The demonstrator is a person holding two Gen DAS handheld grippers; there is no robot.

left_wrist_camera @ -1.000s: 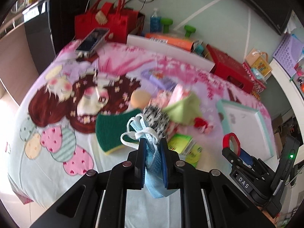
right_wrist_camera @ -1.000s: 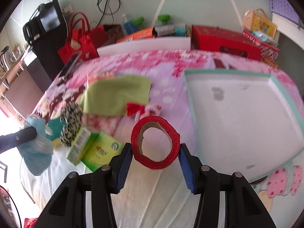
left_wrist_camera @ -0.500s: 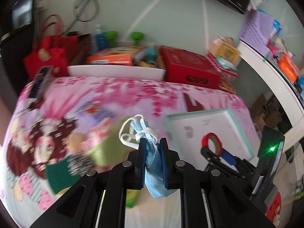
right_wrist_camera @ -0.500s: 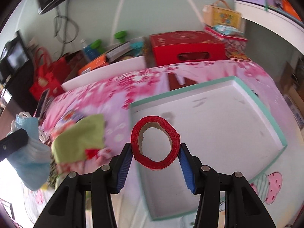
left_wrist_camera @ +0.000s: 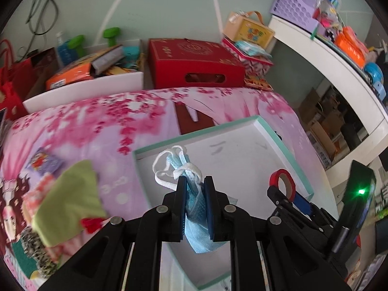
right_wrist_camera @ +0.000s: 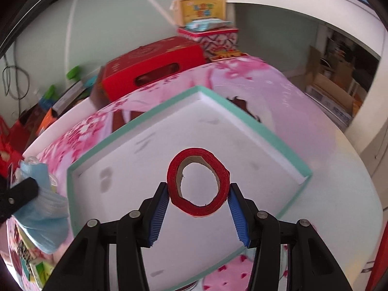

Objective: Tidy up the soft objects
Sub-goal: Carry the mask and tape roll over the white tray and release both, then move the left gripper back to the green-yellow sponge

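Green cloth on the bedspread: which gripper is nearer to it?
Left. The left gripper, clamping the blue face mask, is just right of the green cloth; the right gripper, holding the red tape roll, sits farther right over the tray.

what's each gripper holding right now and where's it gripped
Left gripper: blue face mask, pinched mid-body. Right gripper: red tape roll, squeezed across its outer sides.

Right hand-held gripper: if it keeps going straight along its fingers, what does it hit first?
Probably the bare white floor of the shallow teal-rimmed tray. The right hand-held gripper, shut on the red tape roll, points there; depth is unclear.
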